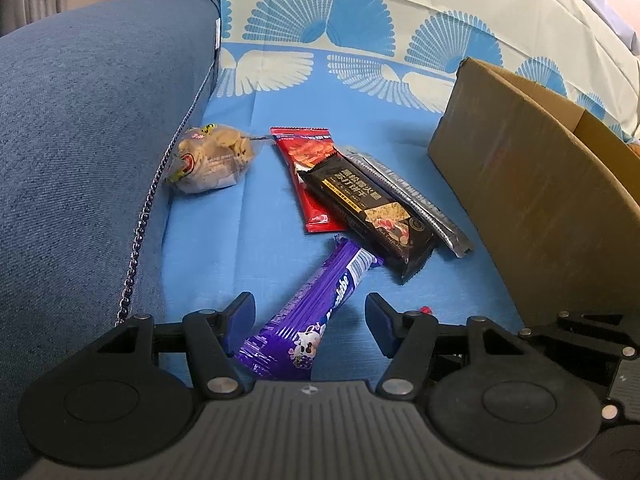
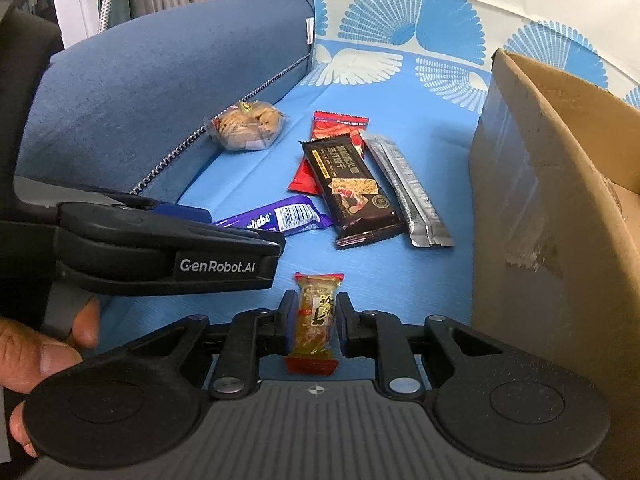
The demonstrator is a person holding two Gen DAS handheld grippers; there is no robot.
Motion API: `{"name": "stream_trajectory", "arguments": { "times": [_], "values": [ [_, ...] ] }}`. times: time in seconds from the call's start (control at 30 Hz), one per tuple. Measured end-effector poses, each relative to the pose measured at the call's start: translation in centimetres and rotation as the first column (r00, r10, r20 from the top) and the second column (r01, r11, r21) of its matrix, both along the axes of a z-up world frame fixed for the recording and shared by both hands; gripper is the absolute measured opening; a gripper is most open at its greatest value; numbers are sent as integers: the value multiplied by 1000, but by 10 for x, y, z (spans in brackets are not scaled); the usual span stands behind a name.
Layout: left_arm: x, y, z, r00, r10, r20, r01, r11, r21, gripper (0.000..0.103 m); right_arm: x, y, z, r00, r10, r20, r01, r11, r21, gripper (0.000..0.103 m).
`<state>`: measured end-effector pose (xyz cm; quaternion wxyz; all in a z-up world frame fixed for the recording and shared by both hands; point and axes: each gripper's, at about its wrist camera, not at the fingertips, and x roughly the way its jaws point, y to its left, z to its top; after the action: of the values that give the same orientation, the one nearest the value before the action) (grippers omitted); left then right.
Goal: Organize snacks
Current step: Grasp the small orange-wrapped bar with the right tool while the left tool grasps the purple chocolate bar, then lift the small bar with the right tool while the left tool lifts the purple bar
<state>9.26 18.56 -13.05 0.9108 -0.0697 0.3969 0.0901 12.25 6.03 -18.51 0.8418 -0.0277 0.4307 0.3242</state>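
A purple chocolate bar (image 1: 320, 300) lies on the blue patterned cloth (image 1: 224, 240) between the fingers of my left gripper (image 1: 310, 312), which is open; its lower end rests near the left finger. In the right wrist view the same bar (image 2: 280, 216) pokes out past my left gripper (image 2: 244, 226). My right gripper (image 2: 316, 312) is shut on a small snack in a yellow and red wrapper (image 2: 316, 312), held lengthwise just above the cloth. A brown cardboard box (image 2: 540, 200) stands open to the right of it.
Further back lie a clear bag of cookies (image 1: 212, 160), a red packet (image 1: 308, 160), a black cracker pack (image 1: 372, 208) overlapping it, and a silver packet (image 1: 412, 200). A blue denim cushion (image 1: 80, 120) walls the left side. A hand (image 2: 36, 352) holds the left gripper.
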Motion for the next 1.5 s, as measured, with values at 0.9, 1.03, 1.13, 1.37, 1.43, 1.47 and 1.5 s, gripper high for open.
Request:
{"name": "stream_trajectory", "arguments": {
  "times": [0.9, 1.03, 1.13, 1.37, 1.43, 1.47, 1.5],
  "values": [
    [3, 3, -4, 1000, 4, -16, -4, 1000, -11, 33, 2, 3, -7, 1000, -6, -21, 6, 1000, -11, 21],
    [-1, 7, -2, 1000, -7, -1, 7, 998, -58, 17, 1, 3, -4, 1000, -6, -13, 6, 1000, 0, 19],
    [-5, 12, 1, 1000, 19, 13, -17, 997, -80, 17, 1, 3, -3, 1000, -8, -12, 8, 1000, 8, 19],
    [-1, 11, -2, 999, 27, -31, -29, 997, -72, 18, 2, 0, -6, 999, -2, -41, 2, 1000, 2, 20],
    [1, 9, -3, 999, 24, -34, -26, 998, -61, 19, 2, 1, -6, 999, 0, -41, 0, 1000, -1, 20],
    [1, 9, -3, 999, 22, -34, -24, 998, -58, 19, 2, 1, -6, 999, 1, -40, -1, 1000, -3, 20],
    [1, 9, -3, 999, 20, -33, -22, 998, -57, 19, 2, 1, -6, 999, 3, -40, -3, 1000, -4, 20]
  ]
}}
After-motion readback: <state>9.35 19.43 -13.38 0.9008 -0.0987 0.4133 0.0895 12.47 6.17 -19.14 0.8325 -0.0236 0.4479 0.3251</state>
